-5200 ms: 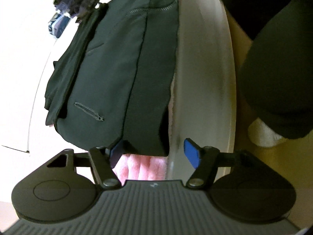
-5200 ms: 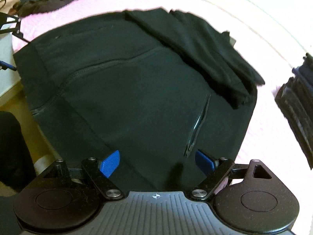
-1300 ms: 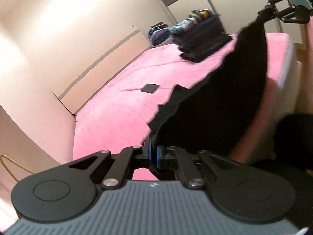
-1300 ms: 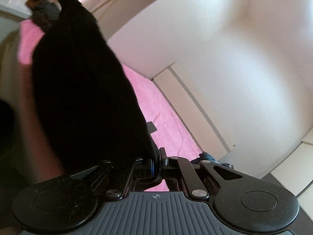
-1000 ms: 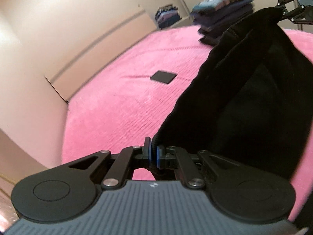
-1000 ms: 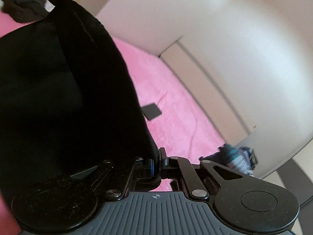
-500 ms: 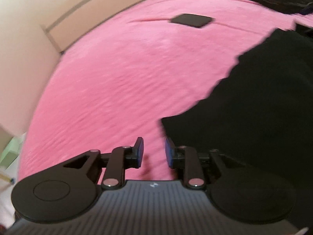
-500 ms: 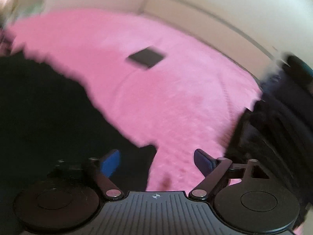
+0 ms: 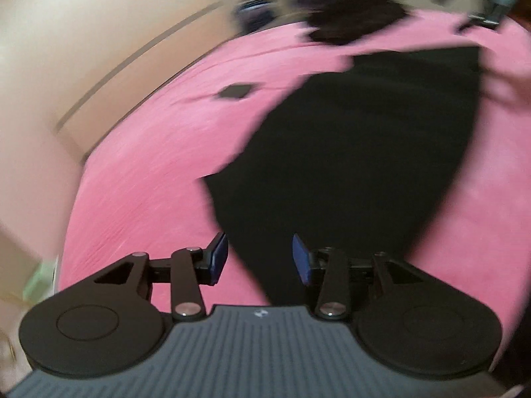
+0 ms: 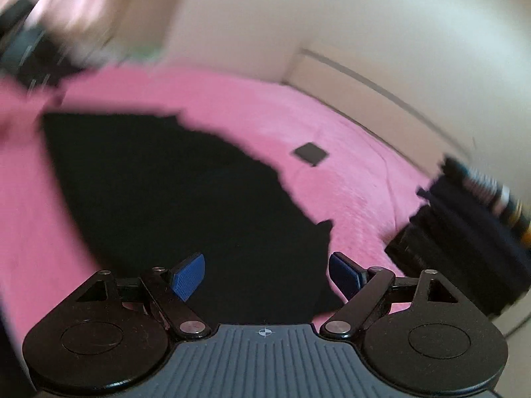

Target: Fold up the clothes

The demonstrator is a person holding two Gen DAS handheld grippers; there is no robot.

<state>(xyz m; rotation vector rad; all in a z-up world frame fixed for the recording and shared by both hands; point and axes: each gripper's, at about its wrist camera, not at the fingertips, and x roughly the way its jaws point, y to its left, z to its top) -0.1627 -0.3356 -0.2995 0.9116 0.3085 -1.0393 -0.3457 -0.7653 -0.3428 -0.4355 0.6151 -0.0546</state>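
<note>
Two claws, both with jaws spread and empty: your left claw (image 9: 260, 254) hangs over the near corner of the black garment (image 9: 358, 152), and your right claw (image 10: 267, 273) hangs over its opposite near edge. The garment lies flat on the pink bed (image 9: 139, 179), dark enough that seams and sleeves cannot be made out through the blur. A small dark flat object (image 10: 311, 154) rests on the cover beyond it, well apart, and a stack of folded clothes (image 10: 464, 232) sits at the bed's far right. The step in hand appears to be the lay-out between folds. Your next move calls for choosing one edge, closing each claw on a corner of it, and carrying it across evenly so the cloth does not bunch.
</note>
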